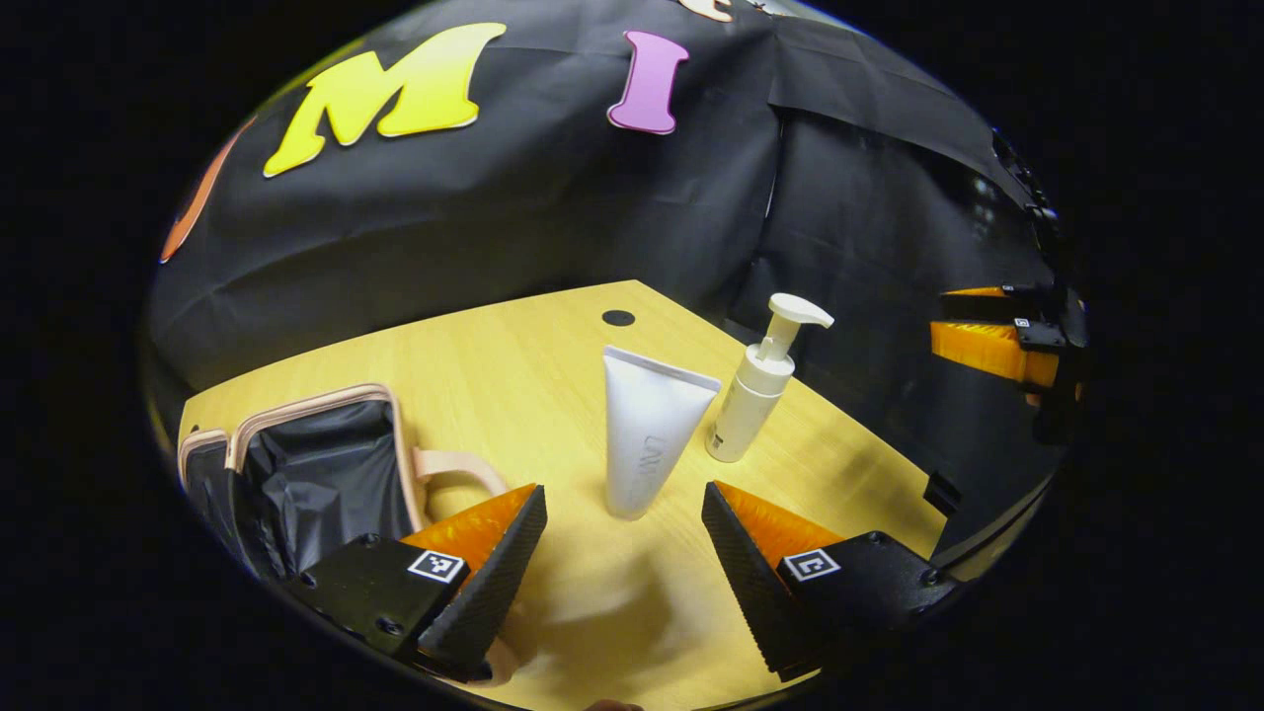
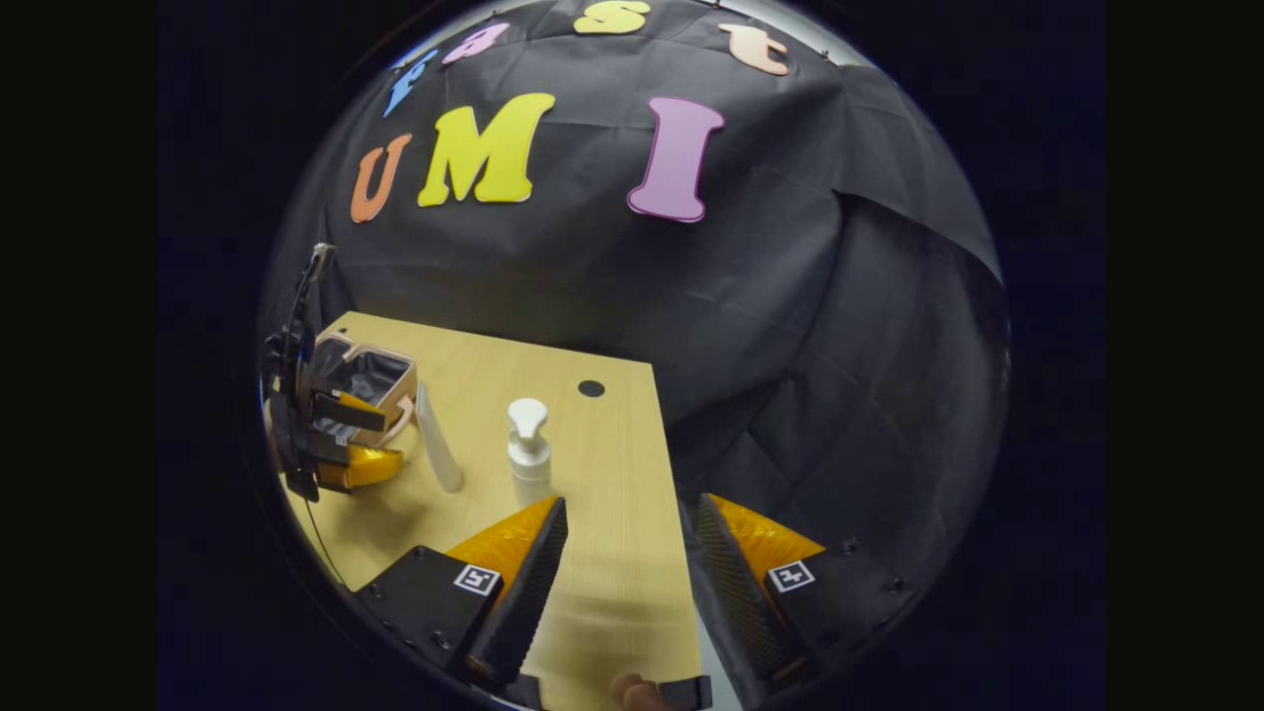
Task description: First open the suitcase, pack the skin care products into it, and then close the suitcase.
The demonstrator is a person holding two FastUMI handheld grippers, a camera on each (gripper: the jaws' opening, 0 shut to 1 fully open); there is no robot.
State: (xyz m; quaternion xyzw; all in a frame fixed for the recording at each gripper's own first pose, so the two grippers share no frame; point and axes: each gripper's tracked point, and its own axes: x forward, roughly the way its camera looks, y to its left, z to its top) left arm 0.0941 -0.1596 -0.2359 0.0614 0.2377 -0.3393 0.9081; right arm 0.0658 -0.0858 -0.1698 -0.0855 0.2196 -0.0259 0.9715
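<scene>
Two skin care products: a white squeeze tube [image 1: 647,434] and a white pump bottle [image 1: 758,390] stand upright on the table, close beside each other but apart; neither is inside the suitcase.
Squeeze tube: stands on its cap with the flat crimped end up, straight ahead of the left gripper in the left gripper view; in the right gripper view [image 2: 437,446] it stands left of the pump bottle, between the bottle and the suitcase.
Pump bottle: just right of the tube and a little farther off in the left gripper view, nozzle pointing right; in the right gripper view [image 2: 528,444] it stands just beyond the tip of that gripper's left finger.
Suitcase: small, pink-trimmed, lying open at the near left of the left gripper view [image 1: 326,464], black lining showing, a pink handle on its right side; in the right gripper view [image 2: 360,380] it sits at the far left of the table.
Left gripper [image 1: 622,513]: jaws wide apart, holding nothing, the tube just ahead of the gap; in the right gripper view [image 2: 346,434] it hangs in front of the suitcase.
Right gripper [image 2: 632,523]: jaws wide apart, holding nothing, over the table's right edge; in the left gripper view [image 1: 997,346] it shows at the far right against the cloth.
Table [image 1: 513,365]: light wood, with a small dark round hole near its far corner.
</scene>
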